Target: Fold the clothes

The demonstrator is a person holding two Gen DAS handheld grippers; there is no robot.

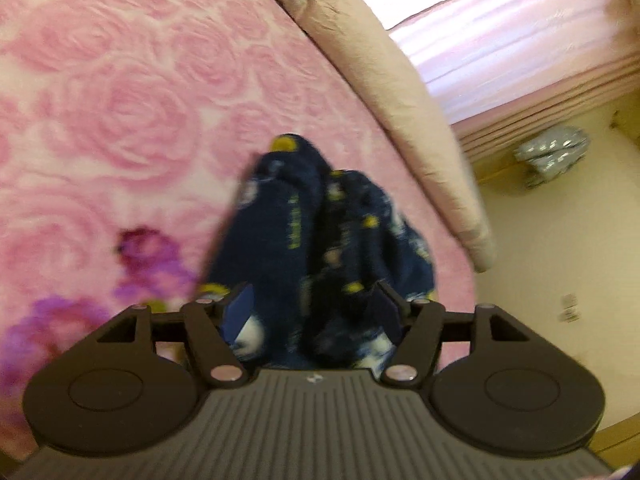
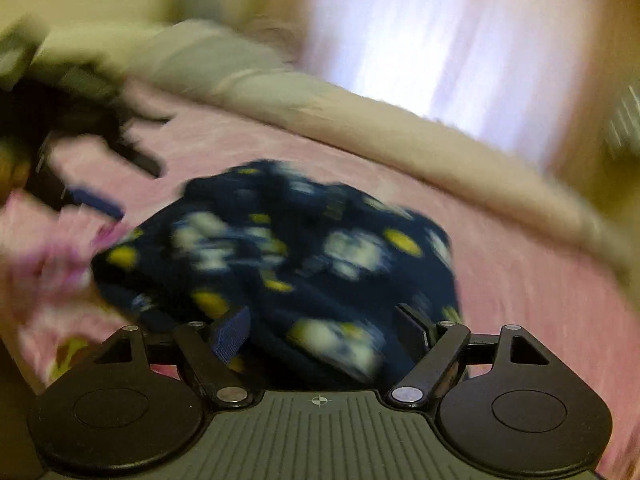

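Pink rose-patterned bedding (image 1: 132, 92) covers the bed and fills the left and centre of the left wrist view, with a purple flower print at lower left. A beige quilt (image 1: 400, 100) runs along the far edge of the bed, from top centre down to the right. Beyond it, pale pink curtains (image 1: 520, 40) glow with daylight at upper right, above a cream floor where a crumpled silvery bag (image 1: 554, 152) lies.

On the bedding sits the navy garment (image 1: 320, 232) — fleecy, printed with yellow dots and white patches, bunched into loose folds rather than flat. In the left wrist view it rises from lower centre toward mid-frame.

The left gripper (image 1: 312, 312) has its jaws apart with the cloth between them; the pads do not visibly press on it. The right gripper (image 2: 326, 332) — its view heavily blurred — also stands with jaws wide over the heap's near edge, clamping nothing. The left gripper also shows dark at that frame's left edge.
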